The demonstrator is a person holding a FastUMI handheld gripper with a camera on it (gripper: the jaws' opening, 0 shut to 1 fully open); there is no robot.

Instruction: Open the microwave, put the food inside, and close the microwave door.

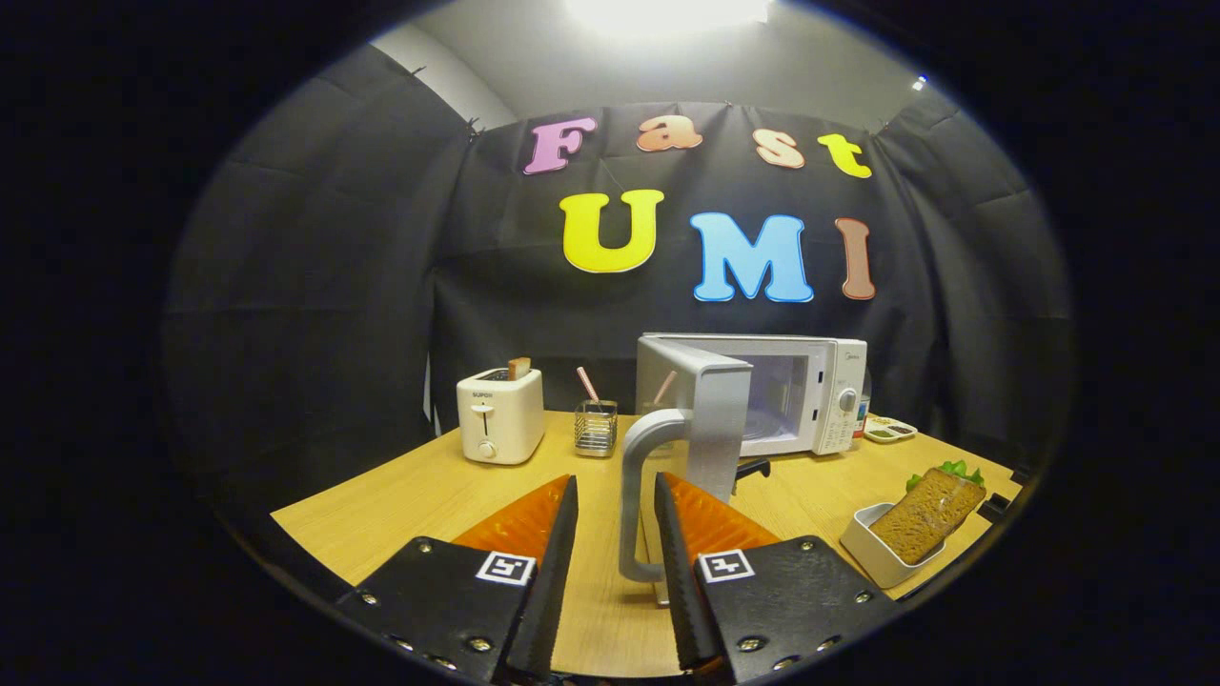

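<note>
Grey door handle (637, 495) between tool (615, 495) fingers.

I am seeing the open microwave door (710, 410) hiding part of the microwave (820, 391) cavity, and the small tray (888, 431) contents are too small to tell.

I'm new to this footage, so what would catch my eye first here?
The white microwave stands at the back of the wooden table, its door swung wide open, and the door handle sits between the open gripper fingers. Beyond the right-hand finger, a sandwich leans in a white dish.
</note>
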